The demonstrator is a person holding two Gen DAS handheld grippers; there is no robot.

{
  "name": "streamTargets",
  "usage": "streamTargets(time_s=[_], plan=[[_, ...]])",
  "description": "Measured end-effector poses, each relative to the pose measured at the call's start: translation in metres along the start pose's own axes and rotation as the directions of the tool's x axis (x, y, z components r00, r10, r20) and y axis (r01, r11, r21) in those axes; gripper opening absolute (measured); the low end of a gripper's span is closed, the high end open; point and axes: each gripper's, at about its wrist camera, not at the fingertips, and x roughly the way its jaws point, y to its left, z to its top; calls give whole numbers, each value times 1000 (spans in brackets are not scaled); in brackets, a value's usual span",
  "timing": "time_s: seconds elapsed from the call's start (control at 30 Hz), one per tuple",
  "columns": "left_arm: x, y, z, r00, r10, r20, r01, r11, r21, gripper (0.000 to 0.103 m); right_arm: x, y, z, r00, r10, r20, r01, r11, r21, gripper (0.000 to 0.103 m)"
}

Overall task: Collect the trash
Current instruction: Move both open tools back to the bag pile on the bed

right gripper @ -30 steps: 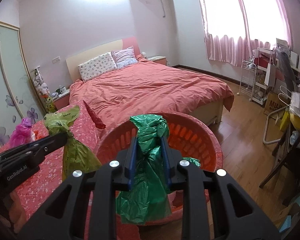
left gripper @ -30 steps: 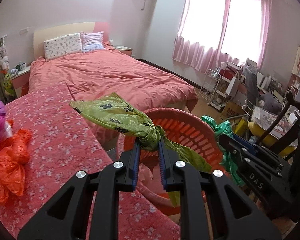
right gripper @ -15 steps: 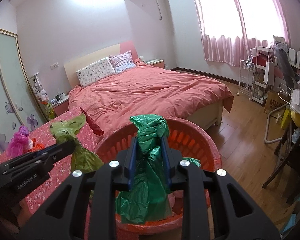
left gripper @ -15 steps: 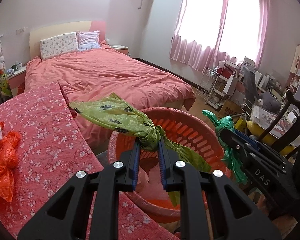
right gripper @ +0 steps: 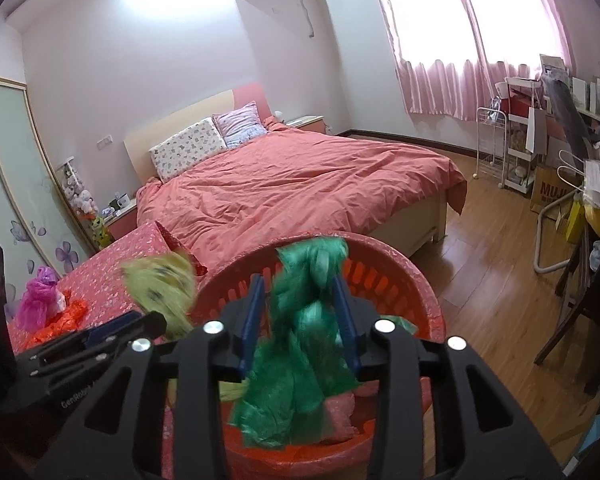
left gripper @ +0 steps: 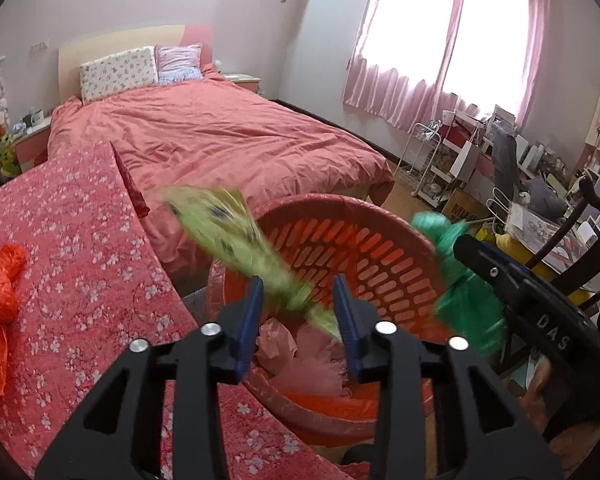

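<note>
A red plastic basket (left gripper: 380,240) stands beside the floral-clothed table; it also shows in the right wrist view (right gripper: 416,280). My left gripper (left gripper: 300,312) is open above the basket; the light green bag (left gripper: 236,240) is blurred and dropping between its jaws. My right gripper (right gripper: 300,312) is open too, with the dark green bag (right gripper: 304,344) blurred and loose between its fingers over the basket. Pink crumpled trash (left gripper: 296,356) lies in the basket bottom. An orange bag (left gripper: 0,292) and a magenta bag (right gripper: 40,300) lie on the table.
The table with the red floral cloth (left gripper: 80,280) is at left. A bed with a salmon cover (right gripper: 300,184) is behind the basket. A wire rack (right gripper: 496,144), a cluttered desk (left gripper: 540,184) and a dark chair (right gripper: 588,288) stand at right on the wooden floor.
Both grippers opened wide. The light green bag and the dark green bag came loose and are falling, blurred, toward the basket. Both grippers moved closer over the basket.
</note>
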Motion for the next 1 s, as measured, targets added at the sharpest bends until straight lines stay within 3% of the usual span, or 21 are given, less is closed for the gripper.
streamTargets(time_s=[0.27, 0.53, 0.8, 1.0], plan=[[-4, 14, -10, 999, 51, -9, -51, 998, -25, 48, 1, 5, -5, 1000, -28, 5, 28, 999, -26, 65], [-34, 49, -22, 989, 149, 21, -147, 988, -54, 54, 3, 33, -12, 999, -32, -9, 31, 995, -95, 74], [-83, 103, -36, 959, 278, 52, -270, 955, -126, 56, 9, 97, -18, 998, 44, -43, -51, 983, -177, 78], [-128, 157, -50, 918, 389, 79, -363, 903, -228, 59, 22, 168, -27, 983, 145, -114, -169, 954, -248, 77]])
